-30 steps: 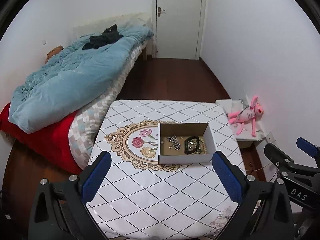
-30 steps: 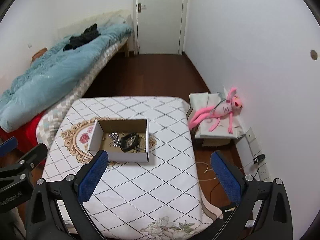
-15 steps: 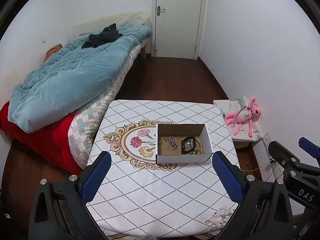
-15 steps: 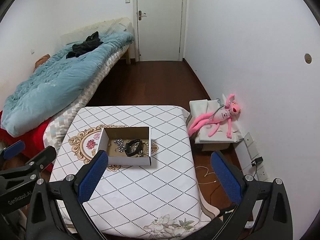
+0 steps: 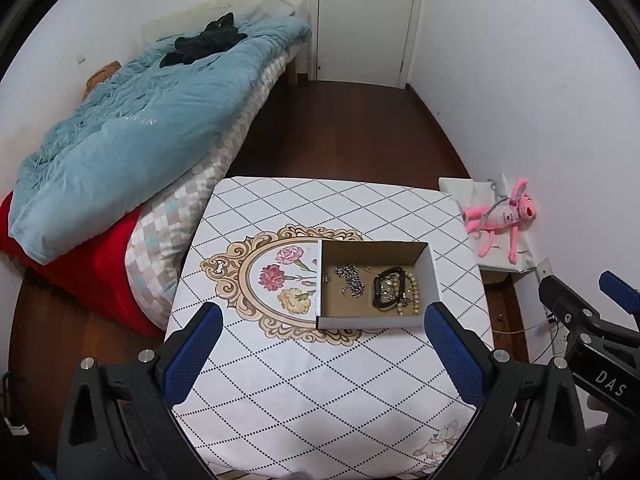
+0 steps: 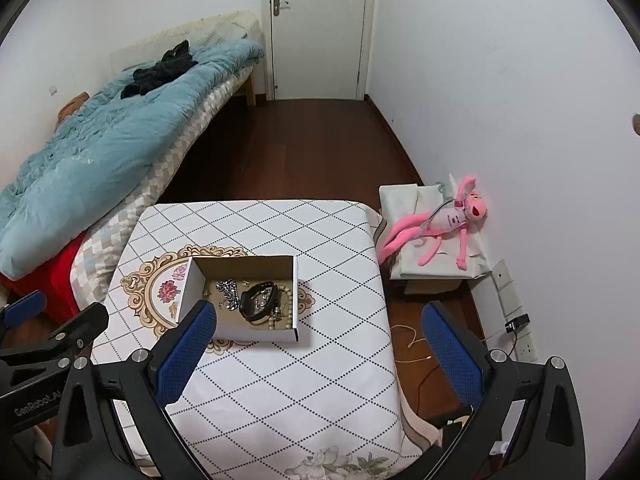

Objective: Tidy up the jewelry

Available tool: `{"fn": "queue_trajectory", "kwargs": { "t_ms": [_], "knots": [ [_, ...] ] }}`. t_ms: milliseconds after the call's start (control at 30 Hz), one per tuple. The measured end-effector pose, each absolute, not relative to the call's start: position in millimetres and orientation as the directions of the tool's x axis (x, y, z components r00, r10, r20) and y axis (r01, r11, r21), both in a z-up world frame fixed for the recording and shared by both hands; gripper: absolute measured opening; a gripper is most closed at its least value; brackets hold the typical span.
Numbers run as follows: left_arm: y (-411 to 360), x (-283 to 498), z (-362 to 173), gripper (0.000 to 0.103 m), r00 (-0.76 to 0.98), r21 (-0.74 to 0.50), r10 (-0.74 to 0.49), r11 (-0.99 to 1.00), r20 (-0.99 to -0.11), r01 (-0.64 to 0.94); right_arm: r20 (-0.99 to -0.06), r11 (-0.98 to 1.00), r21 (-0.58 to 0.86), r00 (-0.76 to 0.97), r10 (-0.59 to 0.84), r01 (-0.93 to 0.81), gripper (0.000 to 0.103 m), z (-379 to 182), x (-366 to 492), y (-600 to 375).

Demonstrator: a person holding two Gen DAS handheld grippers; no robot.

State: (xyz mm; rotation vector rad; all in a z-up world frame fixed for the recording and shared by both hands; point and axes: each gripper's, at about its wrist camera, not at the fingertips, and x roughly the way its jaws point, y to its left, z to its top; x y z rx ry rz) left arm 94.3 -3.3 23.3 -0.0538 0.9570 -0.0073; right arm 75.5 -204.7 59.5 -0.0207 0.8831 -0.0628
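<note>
On the table [image 5: 280, 400], a cardboard box [image 5: 372, 322] holds a silver chain [image 5: 351, 280], black bracelet [image 5: 382, 290] and beads [image 5: 414, 292]. Left gripper [image 5: 320, 350] and right gripper [image 6: 318, 350] gape wide, empty; "DAS" marks the right one.

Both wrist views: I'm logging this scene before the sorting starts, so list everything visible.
cardboard box: one, white outside, brown inside, open, on the table
silver chain: one, inside box, left part
black band: one, inside box, middle
bead strand: one, cream, inside box, right part
table: one, white diamond-pattern cloth, floral medallion
bed: one, blue duvet, left of the table
dark clothing: one pile, on the duvet
plush toy: one, pink, by the right wall
door: one, white, closed, far wall
left gripper: blue pads, open, empty
right gripper: blue pads, open, empty
</note>
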Motion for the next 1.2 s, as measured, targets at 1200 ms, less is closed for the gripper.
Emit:
{"fn": "queue_trajectory", "kwargs": {
  "t_ms": [1200],
  "knots": [
    [-3.7, 123.3, -3.7, 0.103, 0.508, -0.009, 0.011, 0.999, -0.861, -0.038, -0.857, 0.998, -0.06, 0.512, -0.055, 0.007, 0.103, 18.3, 121.0, -197.7]
  ]
}}
